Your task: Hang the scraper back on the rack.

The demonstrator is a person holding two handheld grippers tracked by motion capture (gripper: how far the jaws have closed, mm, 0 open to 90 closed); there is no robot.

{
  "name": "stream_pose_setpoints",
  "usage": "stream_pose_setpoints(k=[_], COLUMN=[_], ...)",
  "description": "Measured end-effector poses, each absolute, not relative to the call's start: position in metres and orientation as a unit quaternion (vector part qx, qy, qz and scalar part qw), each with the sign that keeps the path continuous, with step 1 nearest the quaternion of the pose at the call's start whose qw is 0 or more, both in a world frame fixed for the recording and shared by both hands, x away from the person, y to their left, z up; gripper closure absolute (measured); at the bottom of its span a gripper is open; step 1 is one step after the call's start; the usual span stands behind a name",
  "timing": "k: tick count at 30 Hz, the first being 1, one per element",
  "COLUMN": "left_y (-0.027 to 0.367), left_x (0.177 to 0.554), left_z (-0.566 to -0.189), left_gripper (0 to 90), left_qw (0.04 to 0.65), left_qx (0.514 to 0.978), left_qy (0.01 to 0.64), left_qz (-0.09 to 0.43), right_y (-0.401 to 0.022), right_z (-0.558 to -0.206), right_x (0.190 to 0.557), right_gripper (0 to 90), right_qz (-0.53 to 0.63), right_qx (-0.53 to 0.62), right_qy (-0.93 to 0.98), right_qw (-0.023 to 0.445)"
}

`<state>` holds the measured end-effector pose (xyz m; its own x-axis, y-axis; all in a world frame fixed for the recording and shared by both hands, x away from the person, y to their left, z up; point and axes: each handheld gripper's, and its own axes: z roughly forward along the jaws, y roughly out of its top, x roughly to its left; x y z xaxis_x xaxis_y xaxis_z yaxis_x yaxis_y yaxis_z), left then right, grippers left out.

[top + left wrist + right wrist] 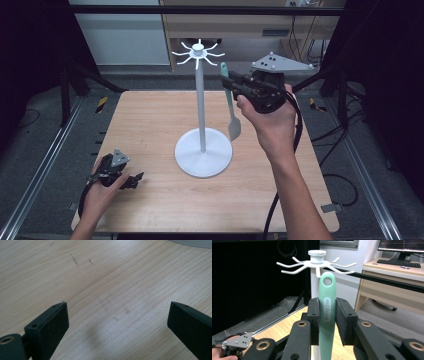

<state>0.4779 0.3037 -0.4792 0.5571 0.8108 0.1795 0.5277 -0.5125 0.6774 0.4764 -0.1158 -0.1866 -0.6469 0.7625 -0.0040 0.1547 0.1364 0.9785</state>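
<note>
Right gripper (327, 317) holds a green spatula (327, 315) upright, close to the white hook stand (202, 107).

The right gripper's jaws are clamped on the spatula's handle, one pad on each side. The handle's hanging hole (327, 281) points up, level with the stand's hooks (317, 265) and just in front of them. In the high view the spatula hangs blade-down above the table (150, 120), just right of the stand's pole, toward the far right corner. The stand's round base (203, 151) sits mid-table. The left gripper (117, 322) rests at the near left corner; its jaws stand wide apart over bare wood with nothing between them.
</note>
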Motion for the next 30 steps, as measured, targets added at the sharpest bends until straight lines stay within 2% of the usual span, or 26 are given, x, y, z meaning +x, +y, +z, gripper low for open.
stream_pose_setpoints(k=[30], left_y=[0.303], left_x=[0.478], left_z=[-0.48], left_gripper=[3.4], left_qw=[0.289], left_qx=[0.834], left_qy=[0.402], left_qz=[0.245], right_y=[-0.103], right_z=[-0.185], right_x=[0.483], right_gripper=[74.2], right_qz=[0.567], right_qx=[0.318], right_qy=[0.715], right_qw=[0.257])
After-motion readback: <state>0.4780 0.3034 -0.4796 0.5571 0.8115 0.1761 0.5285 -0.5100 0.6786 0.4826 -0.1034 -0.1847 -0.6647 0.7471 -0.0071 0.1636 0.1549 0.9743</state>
